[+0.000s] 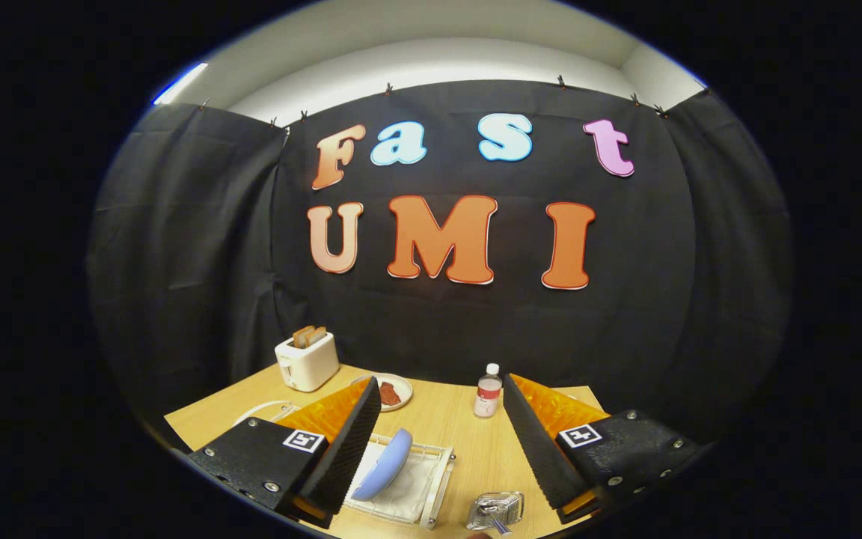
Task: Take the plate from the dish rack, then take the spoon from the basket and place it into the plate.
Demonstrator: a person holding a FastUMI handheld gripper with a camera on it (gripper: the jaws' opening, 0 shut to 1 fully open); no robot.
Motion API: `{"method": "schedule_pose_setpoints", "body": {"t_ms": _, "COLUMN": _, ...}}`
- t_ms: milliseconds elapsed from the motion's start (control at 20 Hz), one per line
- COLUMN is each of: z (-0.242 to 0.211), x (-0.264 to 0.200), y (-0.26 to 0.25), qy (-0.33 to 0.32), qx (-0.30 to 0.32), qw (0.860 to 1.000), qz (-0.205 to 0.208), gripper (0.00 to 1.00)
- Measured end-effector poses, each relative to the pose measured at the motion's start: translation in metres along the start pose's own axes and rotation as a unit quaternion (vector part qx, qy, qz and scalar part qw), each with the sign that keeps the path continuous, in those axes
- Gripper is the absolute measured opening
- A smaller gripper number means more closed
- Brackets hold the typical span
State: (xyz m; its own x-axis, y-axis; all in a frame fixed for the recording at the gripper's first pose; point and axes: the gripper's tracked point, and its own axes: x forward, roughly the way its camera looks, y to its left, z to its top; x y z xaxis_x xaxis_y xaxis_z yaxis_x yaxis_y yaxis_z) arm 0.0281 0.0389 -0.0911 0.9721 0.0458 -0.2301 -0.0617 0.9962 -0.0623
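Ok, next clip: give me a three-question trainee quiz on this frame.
1. True or false: the gripper is shut on the blue plate.
2. Where does the plate stand? A) toaster B) white dish rack C) bare table
3. What stands just beyond the right finger, on the table?

Key: 1 false, the fingers are open and hold nothing; 2 B, on edge; 3 a small bottle.

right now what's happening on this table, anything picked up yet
Nothing is picked up yet. The hand-held gripper hangs open above the wooden table, its fingers spread wide and holding nothing. Between them, the blue plate stands on edge in the white dish rack. A small metal basket sits nearer, just ahead of the fingers. Beyond are a toaster, a small plate of food and a bottle.
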Motion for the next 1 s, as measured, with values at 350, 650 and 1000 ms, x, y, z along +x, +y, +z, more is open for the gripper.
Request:
{"method": "schedule_pose_setpoints", "body": {"t_ms": 350, "z": -0.067, "x": 0.038, "y": 0.033, "qy": 0.121, "qx": -0.008, "qw": 0.992, "qz": 0.017, "gripper": 0.98}}
{"method": "schedule_pose_setpoints", "body": {"t_ms": 650, "z": -0.117, "x": 0.064, "y": 0.055, "qy": 0.225, "qx": -0.018, "qw": 0.974, "qz": 0.032, "gripper": 0.96}}
{"method": "schedule_pose_setpoints", "body": {"t_ms": 1000, "z": -0.168, "x": 0.074, "y": 0.07, "qy": 0.33, "qx": -0.028, "qw": 0.943, "qz": 0.032, "gripper": 0.8}}
